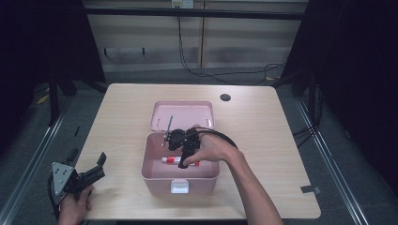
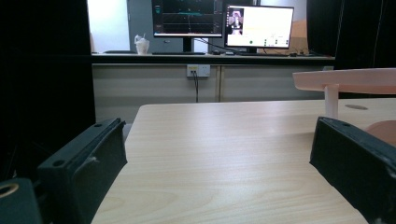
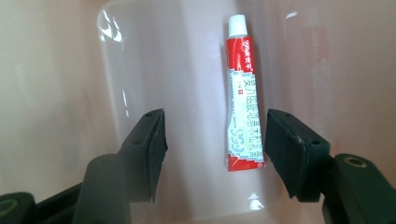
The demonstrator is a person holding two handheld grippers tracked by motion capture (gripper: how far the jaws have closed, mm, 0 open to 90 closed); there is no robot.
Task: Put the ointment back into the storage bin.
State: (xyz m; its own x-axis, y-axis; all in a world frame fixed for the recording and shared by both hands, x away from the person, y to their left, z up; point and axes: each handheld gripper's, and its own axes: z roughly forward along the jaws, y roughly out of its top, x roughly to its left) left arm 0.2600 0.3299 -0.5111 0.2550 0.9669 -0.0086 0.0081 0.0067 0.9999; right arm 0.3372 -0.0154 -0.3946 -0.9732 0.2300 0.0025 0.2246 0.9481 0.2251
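Note:
A pink box [image 1: 155, 178] stands open in the middle of the table, its lid [image 1: 182, 115] tipped back. On its floor lies a red and white tube [image 1: 174, 161] with a white cap. My right gripper [image 1: 187, 157] reaches down into the box, jaws open. In the right gripper view the tube [image 3: 243, 98] lies flat between the jaws, close to the right one, cap pointing away; my right gripper [image 3: 215, 140] holds nothing. My left gripper [image 1: 99, 165] rests open at the table's front left corner, in a hand. In the left gripper view its jaws [image 2: 219, 170] frame bare tabletop.
The box's white latch [image 1: 179, 188] faces the front edge. A dark round hole [image 1: 225, 97] sits in the table at the back right. In the left gripper view the lid's edge [image 2: 348, 79] juts in from the right; monitors [image 2: 222, 21] stand beyond.

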